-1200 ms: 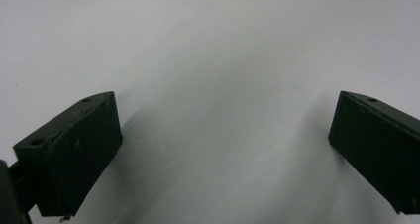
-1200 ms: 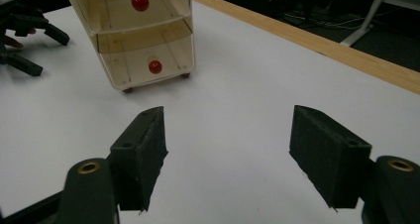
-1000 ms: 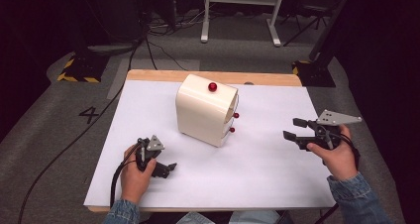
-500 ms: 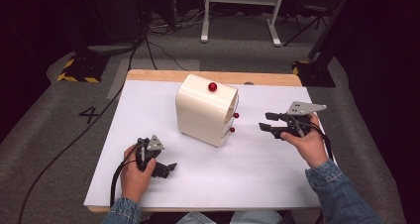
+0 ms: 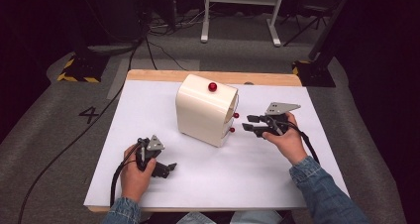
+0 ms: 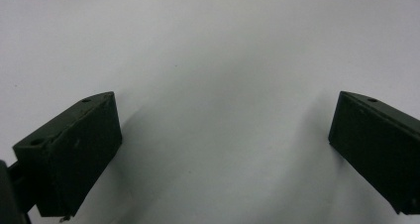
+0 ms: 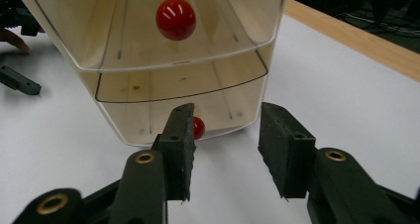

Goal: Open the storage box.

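The right gripper [image 7: 223, 149] has just been closing its jaws; they stand partly open with nothing between them, level with the lower red knob [image 7: 198, 127] of the small cream drawer cabinet [image 5: 205, 110]. That knob peeks out just behind the left-hand jaw in the right gripper view, so the gap is not yet lined up on it. The upper red knob [image 7: 176, 18] sits higher on the clear drawer front [image 7: 163, 35], well above the jaws. In the high view the right gripper [image 5: 252, 124] is just beside the cabinet's drawer side, close to the two knobs there.

To do this well, I judge the hand should slide sideways until the lower knob sits in the middle of the gap, then ease forward so the pads pass either side of it before closing. Closing early would only nudge the knob or the drawer face.

The left gripper [image 6: 223, 149] rests open and empty on the white table sheet [image 5: 277, 179], near the person's side of the table, well apart from the cabinet.
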### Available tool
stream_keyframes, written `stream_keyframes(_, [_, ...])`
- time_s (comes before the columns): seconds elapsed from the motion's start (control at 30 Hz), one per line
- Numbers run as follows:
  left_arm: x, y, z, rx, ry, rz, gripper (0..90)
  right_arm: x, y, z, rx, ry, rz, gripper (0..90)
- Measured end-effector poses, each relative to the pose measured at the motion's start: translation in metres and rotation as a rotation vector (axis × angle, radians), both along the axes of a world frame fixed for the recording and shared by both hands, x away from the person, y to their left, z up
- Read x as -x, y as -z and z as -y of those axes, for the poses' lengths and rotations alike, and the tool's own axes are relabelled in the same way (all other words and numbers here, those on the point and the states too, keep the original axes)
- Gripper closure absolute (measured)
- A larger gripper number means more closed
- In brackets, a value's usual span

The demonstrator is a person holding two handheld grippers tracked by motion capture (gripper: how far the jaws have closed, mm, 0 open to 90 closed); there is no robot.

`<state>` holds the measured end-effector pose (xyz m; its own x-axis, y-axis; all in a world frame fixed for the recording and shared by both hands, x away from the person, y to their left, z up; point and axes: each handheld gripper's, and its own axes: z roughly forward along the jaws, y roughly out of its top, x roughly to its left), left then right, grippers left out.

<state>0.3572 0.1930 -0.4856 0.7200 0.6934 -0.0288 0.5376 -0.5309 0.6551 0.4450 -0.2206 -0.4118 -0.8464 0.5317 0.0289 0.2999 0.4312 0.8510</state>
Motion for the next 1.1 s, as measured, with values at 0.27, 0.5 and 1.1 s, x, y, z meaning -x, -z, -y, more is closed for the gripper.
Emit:
stream_keyframes(0.27, [0.000,0.000,0.000,0.000,0.000,-0.001,0.0,-0.003,0.020,-0.016,0.011,-0.050,-0.032,63.1])
stream_keyframes(0.5, [0.000,0.000,0.000,0.001,0.000,-0.002,0.0,-0.005,0.035,-0.028,0.036,-0.077,-0.059,68.0])
stream_keyframes(1.1, [0.000,0.000,0.000,0.003,-0.002,-0.002,0.0,-0.007,0.040,-0.026,0.019,-0.085,-0.059,73.9])
